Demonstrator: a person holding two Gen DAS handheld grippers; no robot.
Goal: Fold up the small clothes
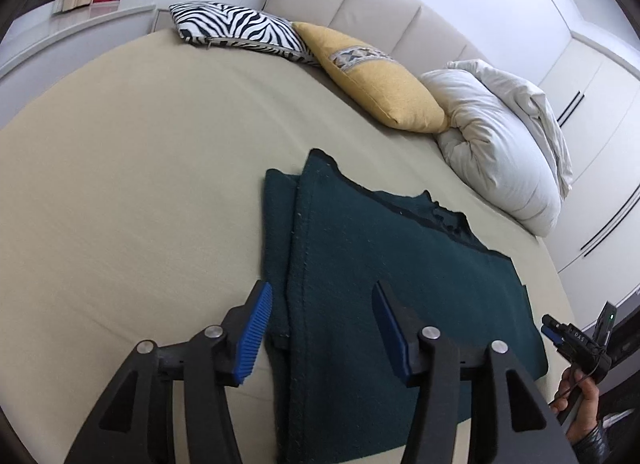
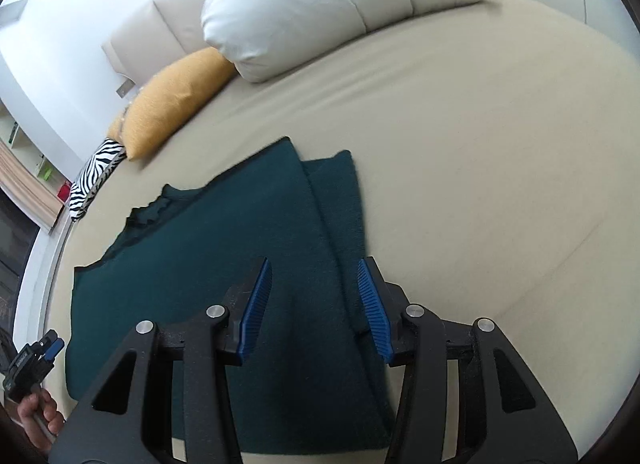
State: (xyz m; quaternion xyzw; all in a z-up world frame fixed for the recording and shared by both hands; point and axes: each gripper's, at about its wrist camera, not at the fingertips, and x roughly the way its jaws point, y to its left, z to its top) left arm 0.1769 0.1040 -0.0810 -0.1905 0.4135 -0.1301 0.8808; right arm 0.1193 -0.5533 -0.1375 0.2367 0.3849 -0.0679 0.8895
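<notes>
Beige bed [image 1: 120, 184]: one dark-green garment [image 1: 380, 264], three pillows; left gripper [image 1: 322, 328], right gripper [image 2: 316, 304] wide, empty.

Left gripper [image 1: 322, 328] jaws spread wide, right gripper [image 2: 316, 306] jaws likewise apart, both pointing forward and down

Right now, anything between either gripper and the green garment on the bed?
Nothing visible. The left gripper and right gripper are both open, poised directly over the dark green garment, which lies flat on the beige bed. The yellow pillow, zebra pillow and white duvet sit apart by the headboard.
</notes>
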